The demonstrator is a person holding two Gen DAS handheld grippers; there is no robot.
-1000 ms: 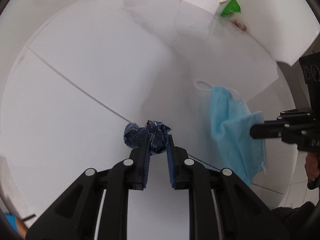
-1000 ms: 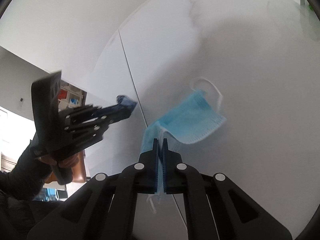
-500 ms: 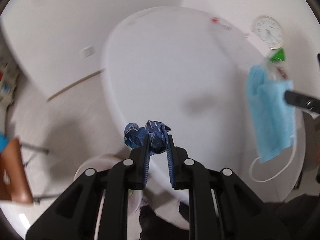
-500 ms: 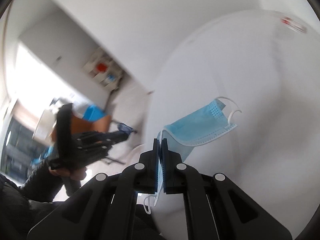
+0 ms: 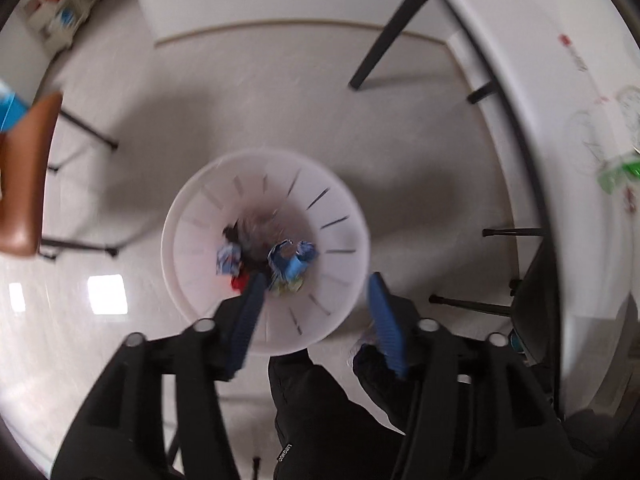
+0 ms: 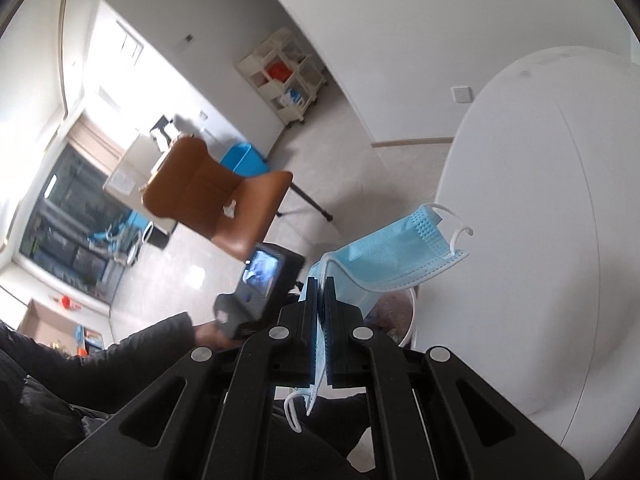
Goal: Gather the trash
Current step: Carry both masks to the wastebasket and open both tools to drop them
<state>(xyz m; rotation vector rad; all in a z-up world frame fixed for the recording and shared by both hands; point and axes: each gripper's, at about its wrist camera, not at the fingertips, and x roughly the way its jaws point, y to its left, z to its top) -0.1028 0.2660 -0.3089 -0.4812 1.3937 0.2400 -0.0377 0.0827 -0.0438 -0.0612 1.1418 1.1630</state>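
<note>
**Left gripper open over bin; right gripper holds mask**

The left gripper (image 5: 316, 312) hangs above the white bin (image 5: 344, 216), jaws spread wide with nothing between them. A blue wrapper (image 5: 290, 266) lies inside the bin among other trash. The right gripper (image 6: 319, 312) is clamped on the blue mask (image 6: 384, 264), held beside the table (image 6: 540, 200).
</note>
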